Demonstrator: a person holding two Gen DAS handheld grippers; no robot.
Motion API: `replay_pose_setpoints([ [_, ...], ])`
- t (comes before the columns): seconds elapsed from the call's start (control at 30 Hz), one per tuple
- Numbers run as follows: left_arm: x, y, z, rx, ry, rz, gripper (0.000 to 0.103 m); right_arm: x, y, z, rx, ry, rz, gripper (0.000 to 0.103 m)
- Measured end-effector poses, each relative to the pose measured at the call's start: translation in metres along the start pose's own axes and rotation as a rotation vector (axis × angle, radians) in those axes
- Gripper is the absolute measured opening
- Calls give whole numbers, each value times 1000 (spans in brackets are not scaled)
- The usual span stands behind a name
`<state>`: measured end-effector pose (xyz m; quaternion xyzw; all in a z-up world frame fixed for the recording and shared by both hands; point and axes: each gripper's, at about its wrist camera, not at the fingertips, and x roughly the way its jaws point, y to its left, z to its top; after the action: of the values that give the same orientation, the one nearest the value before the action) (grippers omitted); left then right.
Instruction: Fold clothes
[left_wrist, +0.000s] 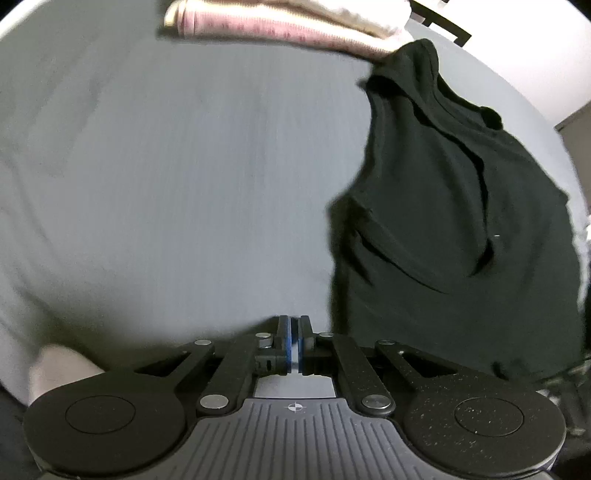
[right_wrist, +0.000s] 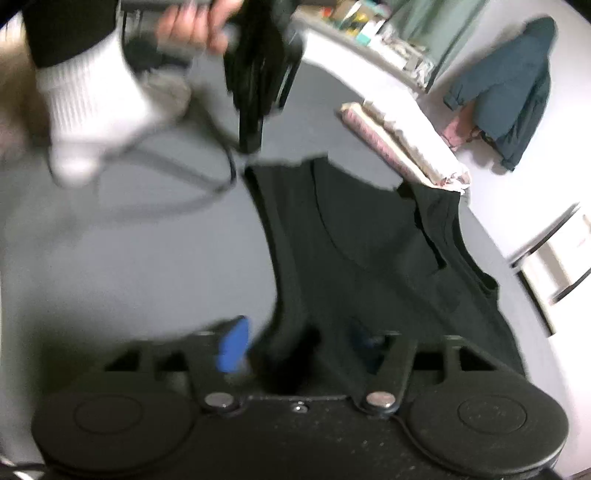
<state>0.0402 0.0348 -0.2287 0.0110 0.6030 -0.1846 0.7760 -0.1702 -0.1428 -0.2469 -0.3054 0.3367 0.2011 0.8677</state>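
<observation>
Your right gripper (right_wrist: 295, 347) stands parted around the near hem of a black sleeveless top (right_wrist: 369, 258), spread on the grey bedsheet (left_wrist: 166, 166), unfolded. Folded pink-and-white linens (left_wrist: 288, 26) lie beyond. Your left gripper (left_wrist: 294, 332) is clenched, empty.

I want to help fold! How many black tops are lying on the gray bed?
1. The black top lies spread on the gray bed, its far end beside the folded pink-and-white stack. More could be hidden outside the pictures.
</observation>
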Motion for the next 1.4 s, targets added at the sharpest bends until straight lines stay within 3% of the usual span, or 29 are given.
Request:
replay_pose_setpoints([
  [0.1,-12,-10,4,30,-77,-81,2,-21,-41,8,202,-47,120,60],
  [0.23,-23,-44,3,193,-179,-172,6,-26,-127,17,442,-80,152,54],
  [0.3,-25,-59,-2,304,-212,-182,7,-15,-168,25,477,-78,135,46],
  [0.37,-22,-70,-4,372,-192,-183,7,14,-202,35,486,-46,122,36],
  [0.47,-19,-73,-3,385,-173,-194,7,64,-250,51,500,-4,106,31],
  [0.57,-18,-75,2,387,-173,-204,7,119,-272,63,461,-42,160,31],
  [0.67,-19,-73,-3,393,-175,-224,7,169,-289,74,503,-9,235,31],
  [0.73,-20,-71,-7,396,-176,-232,7,191,-293,80,470,18,226,31],
  [1.0,-14,-75,-9,420,-134,-243,7,228,-295,92,319,30,301,31],
  [1.07,-17,-76,-10,438,-147,-248,7,230,-290,95,267,33,308,24],
  [1.1,-19,-77,-11,447,-154,-251,7,231,-288,96,240,35,312,10],
  [1.13,-20,-77,-11,448,-161,-251,7,232,-286,98,213,37,315,9],
  [1.4,-13,-75,-8,425,-145,-179,7,223,-281,127,98,8,150,8],
])
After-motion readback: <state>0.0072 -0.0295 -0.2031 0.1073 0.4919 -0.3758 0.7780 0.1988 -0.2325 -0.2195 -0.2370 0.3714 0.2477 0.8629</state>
